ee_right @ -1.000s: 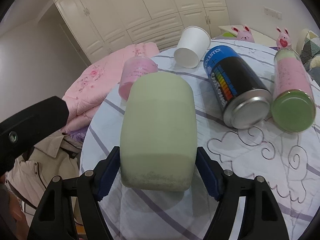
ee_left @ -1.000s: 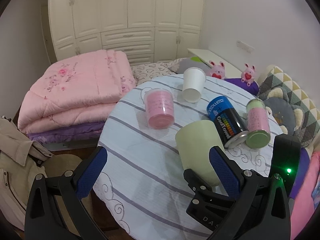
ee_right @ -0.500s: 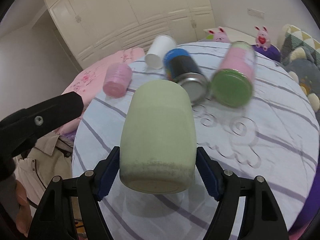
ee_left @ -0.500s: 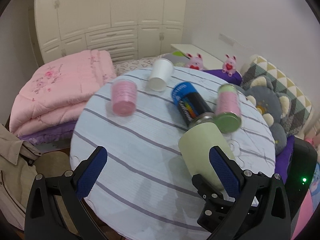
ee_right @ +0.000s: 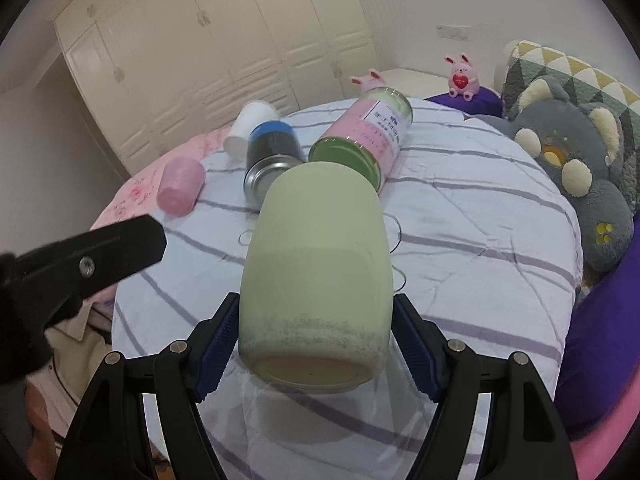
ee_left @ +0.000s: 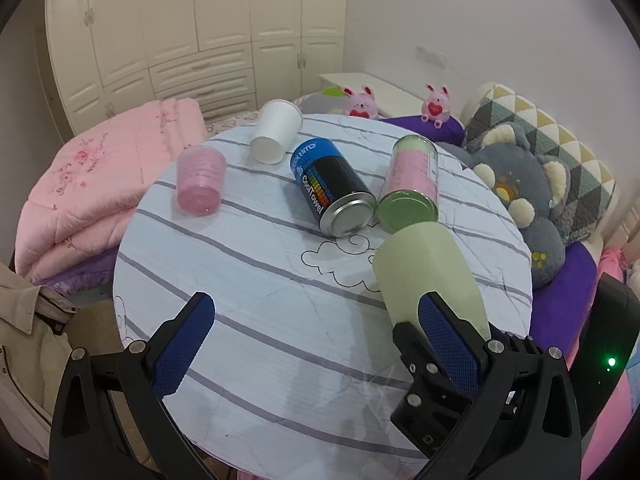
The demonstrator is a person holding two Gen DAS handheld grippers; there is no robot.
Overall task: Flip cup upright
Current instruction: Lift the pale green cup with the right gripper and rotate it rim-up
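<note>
My right gripper (ee_right: 316, 344) is shut on a pale green cup (ee_right: 316, 272). It holds the cup lifted off the round table (ee_right: 480, 216), tilted, with the cup's base toward the camera. The same cup (ee_left: 428, 276) shows at the right of the left wrist view, with the right gripper's black body behind the left gripper's right finger. My left gripper (ee_left: 316, 344) is open and empty above the near part of the table (ee_left: 248, 280), to the left of the cup.
A pink cup (ee_left: 199, 184), a white paper cup (ee_left: 276, 132), a blue-black can (ee_left: 332, 188) and a pink-green can (ee_left: 412, 188) lie on their sides on the far half. Pink folded blankets (ee_left: 88, 184) lie left; plush toys (ee_left: 528, 196) lie right.
My right gripper has lifted the green cup off the table and drawn it toward the near right. Both cameras have risen and pulled back. The left gripper stays open.
</note>
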